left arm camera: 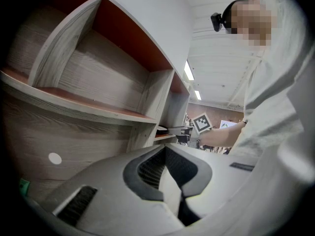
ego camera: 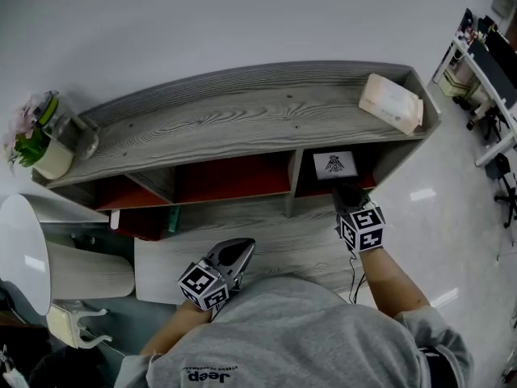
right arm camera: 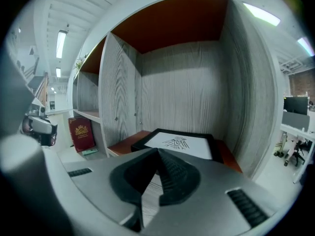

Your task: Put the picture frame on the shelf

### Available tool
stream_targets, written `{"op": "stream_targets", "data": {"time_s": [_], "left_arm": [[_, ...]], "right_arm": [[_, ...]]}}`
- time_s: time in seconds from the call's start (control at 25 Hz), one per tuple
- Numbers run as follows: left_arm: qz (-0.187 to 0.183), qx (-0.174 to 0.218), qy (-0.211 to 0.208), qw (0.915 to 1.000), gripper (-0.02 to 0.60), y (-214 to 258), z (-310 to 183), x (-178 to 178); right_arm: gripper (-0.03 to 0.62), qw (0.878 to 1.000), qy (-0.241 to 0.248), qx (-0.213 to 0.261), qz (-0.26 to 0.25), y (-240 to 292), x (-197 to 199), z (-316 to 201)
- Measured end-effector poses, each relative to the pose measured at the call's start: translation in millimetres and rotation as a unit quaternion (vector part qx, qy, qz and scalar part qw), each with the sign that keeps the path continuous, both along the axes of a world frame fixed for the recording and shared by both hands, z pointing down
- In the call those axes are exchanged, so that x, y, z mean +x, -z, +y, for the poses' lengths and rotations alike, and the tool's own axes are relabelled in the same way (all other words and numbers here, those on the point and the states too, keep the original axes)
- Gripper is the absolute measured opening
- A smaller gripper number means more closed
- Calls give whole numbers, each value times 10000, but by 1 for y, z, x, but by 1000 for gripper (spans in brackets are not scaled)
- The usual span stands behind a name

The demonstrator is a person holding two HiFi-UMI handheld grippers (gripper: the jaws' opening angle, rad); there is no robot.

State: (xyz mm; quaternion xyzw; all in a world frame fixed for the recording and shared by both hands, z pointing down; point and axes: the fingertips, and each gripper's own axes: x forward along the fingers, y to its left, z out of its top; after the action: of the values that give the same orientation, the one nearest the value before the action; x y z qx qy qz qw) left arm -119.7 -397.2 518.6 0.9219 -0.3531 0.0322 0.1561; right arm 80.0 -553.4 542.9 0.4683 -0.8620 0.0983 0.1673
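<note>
The picture frame, black-edged with a white print of a dark emblem, lies flat on the red floor of the shelf's right compartment. The right gripper view shows the frame just beyond the jaw tips. My right gripper is shut and empty, right in front of that compartment and apart from the frame. My left gripper hangs lower, near the person's chest, with its jaws together and nothing in them. In the left gripper view the left gripper faces the shelf's middle bays, with the right gripper's marker cube beyond.
A beige tissue pack lies on the shelf top at the right, and a flower vase stands at its left end. A red book leans in the lower left bay. A white lamp stands at the left, office desks at the far right.
</note>
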Motion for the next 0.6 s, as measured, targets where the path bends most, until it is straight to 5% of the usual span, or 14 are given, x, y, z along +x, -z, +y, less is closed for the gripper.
{"op": "stream_targets", "data": {"time_s": [0.6], "left_arm": [[24, 35, -54, 10000, 9, 3, 0, 5]], "right_arm": [[-11, 9999, 121, -37, -101, 13, -3, 8]]}}
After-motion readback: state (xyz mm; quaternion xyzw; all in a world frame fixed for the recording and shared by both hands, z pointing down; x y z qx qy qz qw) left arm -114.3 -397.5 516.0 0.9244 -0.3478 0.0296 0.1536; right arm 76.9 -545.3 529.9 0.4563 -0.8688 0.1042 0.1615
